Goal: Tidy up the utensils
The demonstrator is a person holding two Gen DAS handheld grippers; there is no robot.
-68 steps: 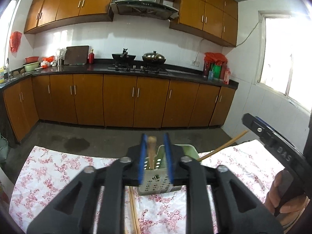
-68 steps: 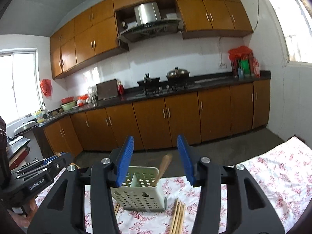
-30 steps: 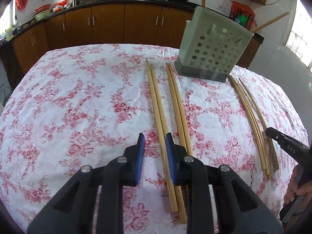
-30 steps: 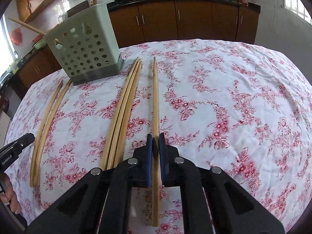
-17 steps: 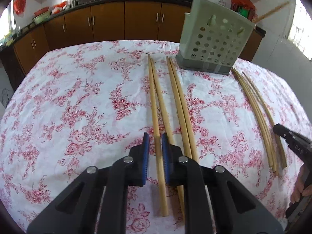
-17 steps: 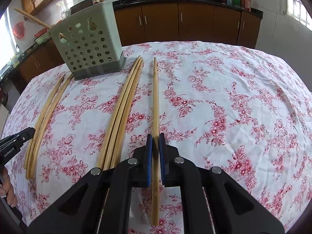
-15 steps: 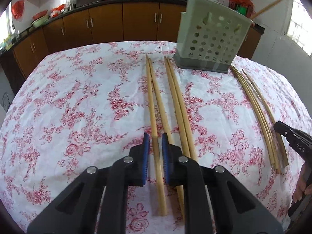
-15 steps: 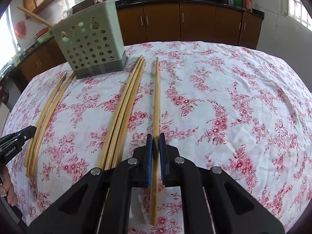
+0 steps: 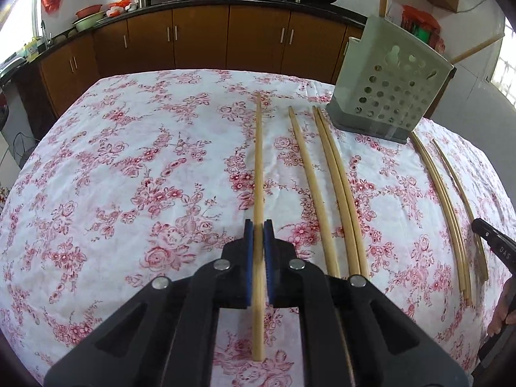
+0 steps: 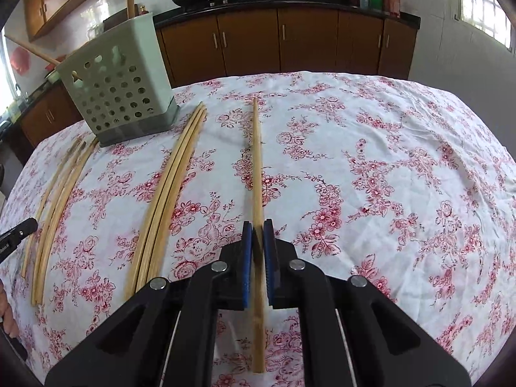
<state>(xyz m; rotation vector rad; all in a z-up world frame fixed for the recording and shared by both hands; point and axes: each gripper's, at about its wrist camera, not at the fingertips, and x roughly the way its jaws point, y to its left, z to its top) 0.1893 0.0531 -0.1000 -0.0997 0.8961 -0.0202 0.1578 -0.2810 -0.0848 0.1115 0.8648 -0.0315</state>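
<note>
Long wooden chopsticks lie on a floral tablecloth. My left gripper (image 9: 258,229) is shut on one chopstick (image 9: 258,161), held just above the cloth, pointing away. Three more chopsticks (image 9: 335,180) lie to its right. My right gripper (image 10: 257,229) is shut on another chopstick (image 10: 256,161), also lifted slightly. A pale green perforated utensil holder (image 9: 391,80) stands at the far side with two sticks in it; it also shows in the right wrist view (image 10: 119,87). Each gripper's tip shows in the other view.
Three chopsticks (image 10: 171,187) lie left of my right gripper, and several more (image 10: 58,193) lie beyond them. Thin chopsticks (image 9: 448,206) lie at the far right of the left view. Kitchen cabinets (image 9: 200,38) stand beyond the table's far edge (image 9: 206,71).
Both grippers closed on a chopstick each. The left gripper's chopstick has shifted left, apart from its neighbour, and both held sticks have risen slightly off the cloth.
</note>
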